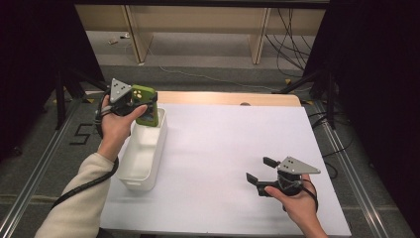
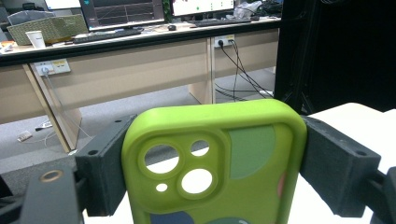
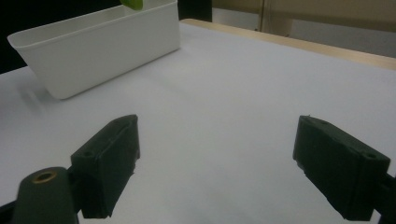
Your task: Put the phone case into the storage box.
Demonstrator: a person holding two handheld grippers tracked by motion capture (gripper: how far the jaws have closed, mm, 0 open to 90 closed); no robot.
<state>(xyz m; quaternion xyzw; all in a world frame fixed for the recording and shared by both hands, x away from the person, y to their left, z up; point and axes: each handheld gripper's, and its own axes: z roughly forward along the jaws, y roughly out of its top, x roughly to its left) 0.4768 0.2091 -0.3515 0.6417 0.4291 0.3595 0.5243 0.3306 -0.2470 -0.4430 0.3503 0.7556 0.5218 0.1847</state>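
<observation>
A lime-green phone case [image 1: 146, 105] with camera cut-outs is clamped between the two black jaws of my left gripper [image 1: 141, 105], above the far end of a white rectangular bin [image 1: 142, 157]. In the left gripper view the phone case [image 2: 219, 172] stands upright, with a jaw pressing on each long side. My right gripper [image 1: 261, 169] hovers low over the white tabletop [image 1: 228, 148] at the near right, open, with nothing between its jaws. In the right gripper view the bin [image 3: 100, 46] lies ahead to the left, and a sliver of the green case [image 3: 133, 3] shows above it.
The bin sits along the left edge of the table. Beyond the far edge are desk legs [image 1: 138, 34] and loose cables [image 1: 292, 39] on the floor. Dark curtains flank both sides. The left gripper view shows desks with monitors [image 2: 121, 11].
</observation>
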